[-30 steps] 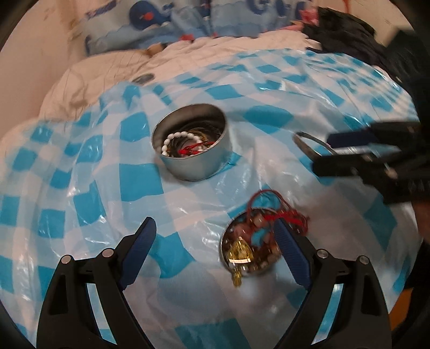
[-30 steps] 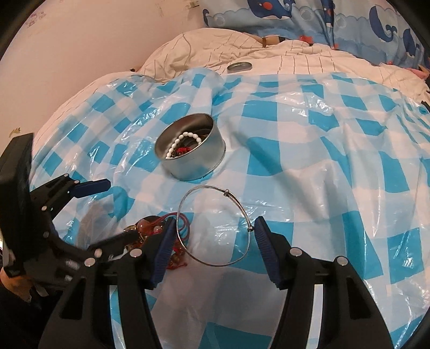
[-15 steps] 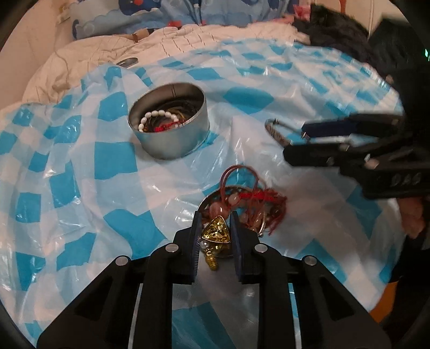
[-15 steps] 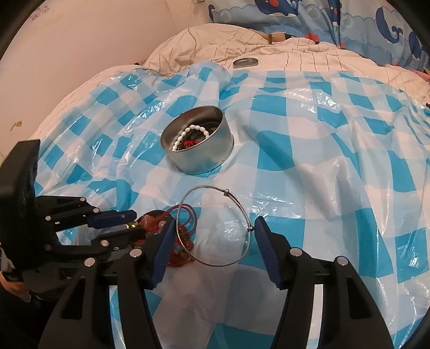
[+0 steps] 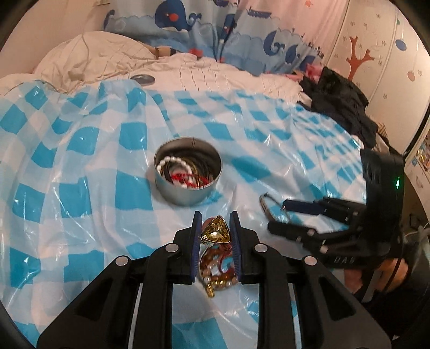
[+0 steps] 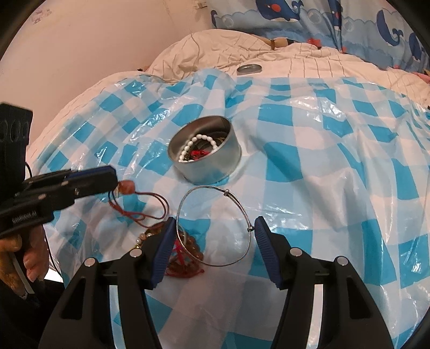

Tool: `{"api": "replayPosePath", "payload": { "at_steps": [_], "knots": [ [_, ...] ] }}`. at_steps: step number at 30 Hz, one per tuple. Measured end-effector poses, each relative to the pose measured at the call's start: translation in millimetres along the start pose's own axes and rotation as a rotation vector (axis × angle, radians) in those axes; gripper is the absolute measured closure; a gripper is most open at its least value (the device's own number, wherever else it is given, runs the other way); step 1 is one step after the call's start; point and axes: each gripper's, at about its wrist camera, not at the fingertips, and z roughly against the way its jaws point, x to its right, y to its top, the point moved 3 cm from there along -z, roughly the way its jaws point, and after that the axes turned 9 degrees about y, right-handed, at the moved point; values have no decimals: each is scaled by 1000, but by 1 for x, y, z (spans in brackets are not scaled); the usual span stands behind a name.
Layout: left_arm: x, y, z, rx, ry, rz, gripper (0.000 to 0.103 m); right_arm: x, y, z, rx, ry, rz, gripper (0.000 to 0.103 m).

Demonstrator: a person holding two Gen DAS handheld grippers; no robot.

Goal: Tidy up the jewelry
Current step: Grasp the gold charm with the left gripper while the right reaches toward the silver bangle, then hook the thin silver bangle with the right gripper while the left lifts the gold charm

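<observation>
Checkered sheet [image 5: 80, 166], one tin [image 5: 188, 171], two claws, one pendant [image 5: 216, 229]

I work over a bed spread with a blue-and-white checked plastic sheet [image 5: 88, 171]. Beyond the sheet lies a cream quilt [image 5: 113, 56], then whale-print bedding [image 5: 188, 21]. Right of it a black garment [image 5: 341, 99] lies by a wall with tree stickers [image 5: 376, 48].

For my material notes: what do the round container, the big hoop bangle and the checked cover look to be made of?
Round container: likely thin metal, a brushed silver sheen. Hoop bangle: thin silver-coloured wire, apparently metal, with small sliding knots. Checked cover: thin glossy plastic film, judging by its crinkles and glare.
</observation>
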Motion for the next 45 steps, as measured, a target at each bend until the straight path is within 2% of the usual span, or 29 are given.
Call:
{"api": "replayPosePath", "payload": {
  "at_steps": [9, 17, 23, 45],
  "knots": [
    [1, 6, -9, -3, 33, -6, 84, -7, 8, -3, 24, 11, 14, 45],
    [8, 14, -7, 18, 58, -14, 84, -13, 8, -11, 40, -30, 29, 45],
    [6, 18, -2, 33, 57, -7, 84, -21, 7, -19, 49, -52, 71, 45],
    [6, 27, -6, 41, 51, 12, 84, -18, 7, -22, 41, -41, 63, 45]
  ]
}}
